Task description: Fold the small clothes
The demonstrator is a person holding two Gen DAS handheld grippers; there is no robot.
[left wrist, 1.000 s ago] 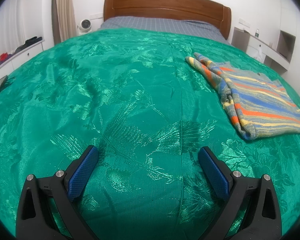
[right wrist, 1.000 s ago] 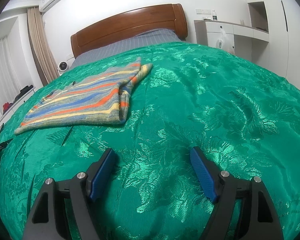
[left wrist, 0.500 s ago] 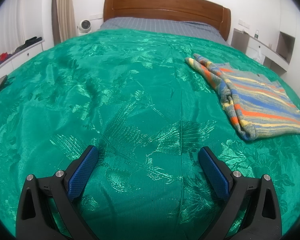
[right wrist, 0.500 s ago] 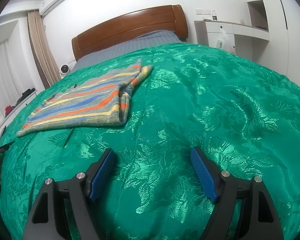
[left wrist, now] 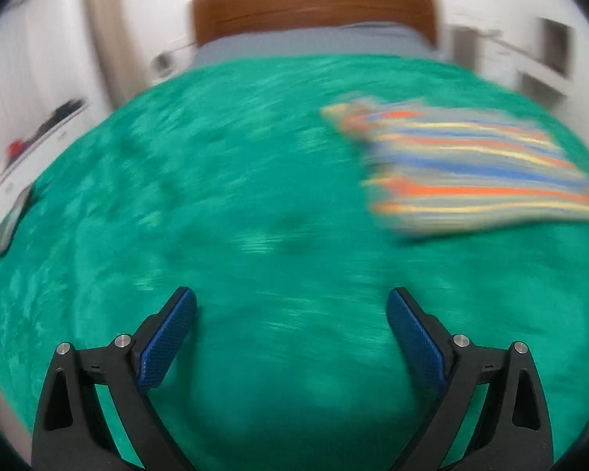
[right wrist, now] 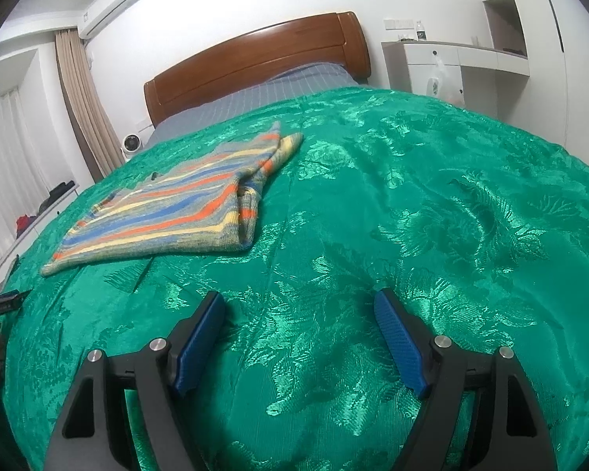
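A folded striped knit sweater (right wrist: 169,212), in blue, orange, yellow and grey, lies flat on the green bedspread (right wrist: 412,204). In the left wrist view, which is motion-blurred, the sweater (left wrist: 471,172) sits ahead and to the right. My left gripper (left wrist: 290,306) is open and empty above the bedspread (left wrist: 216,196), well short of the sweater. My right gripper (right wrist: 300,306) is open and empty, with the sweater ahead to its left.
A wooden headboard (right wrist: 255,59) and grey sheet (right wrist: 255,98) are at the far end. A white cabinet (right wrist: 451,66) stands right of the bed. A small fan (right wrist: 130,144), a curtain (right wrist: 82,98) and a low shelf (right wrist: 39,212) are on the left.
The left gripper has swung quickly, blurring its view; the sweater now sits higher and nearer the middle of it. The right gripper has drawn back a little. Both stay open.
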